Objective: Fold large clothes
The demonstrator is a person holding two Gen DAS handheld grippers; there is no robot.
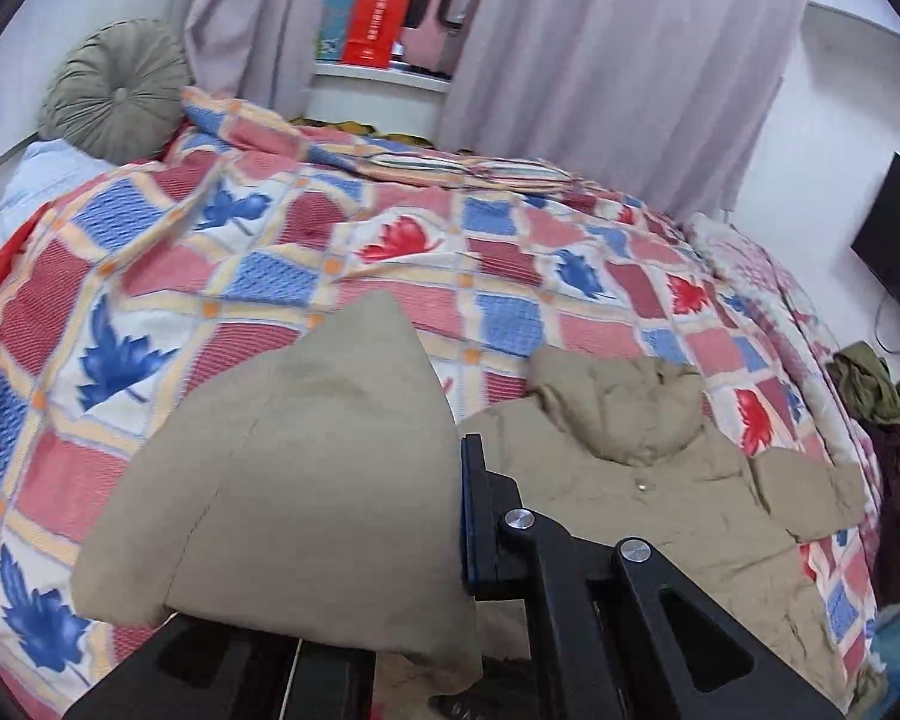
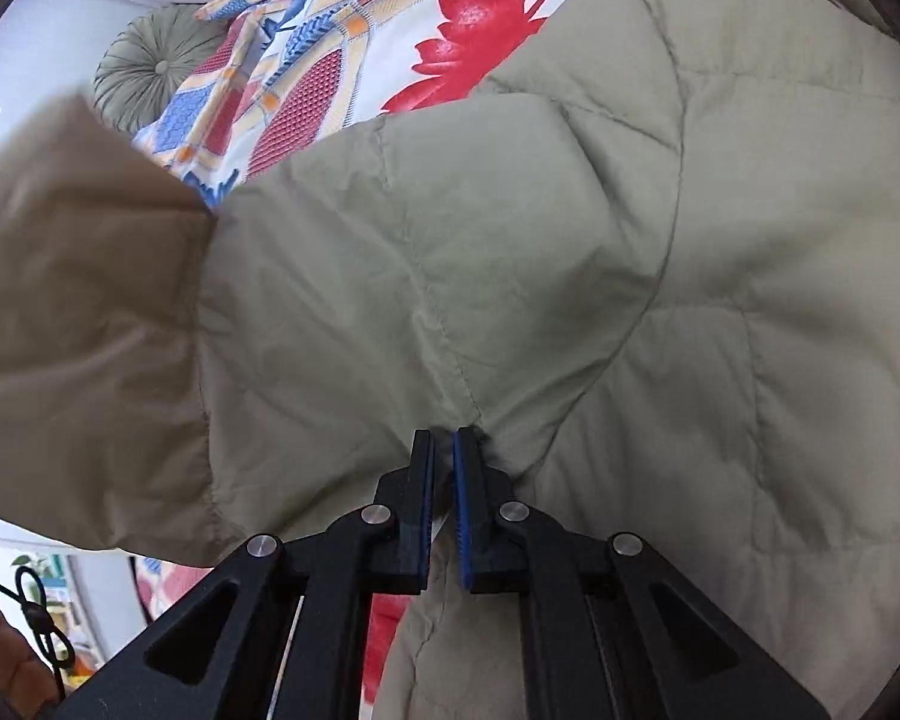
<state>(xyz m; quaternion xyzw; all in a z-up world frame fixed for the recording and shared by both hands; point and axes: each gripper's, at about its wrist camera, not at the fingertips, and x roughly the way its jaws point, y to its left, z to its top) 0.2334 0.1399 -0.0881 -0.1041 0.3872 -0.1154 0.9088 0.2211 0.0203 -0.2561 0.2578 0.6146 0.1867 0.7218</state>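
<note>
Patchwork bedding in red, blue and cream leaf squares covers the bed, with pale lilac curtains and a round grey-green pleated cushion behind. On it, at the near edge, lies the puffy khaki quilted jacket.

The left gripper is pinched on a sleeve or flap of that jacket, lifted clear of the bedding. The right gripper has its 2 blue-padded fingers pressed together on a gather at a quilted seam.

My worry is slip: the padded shell looks slick and bulky, so a small pinch could pull free if either hand swings quickly, and the fold would land crooked. Dragging might also ruck up the bedding.

The left view shows the whole bed and the jacket's hood; its own left finger is hidden by cloth. The right view shows both pads at the seam, plainly.
</note>
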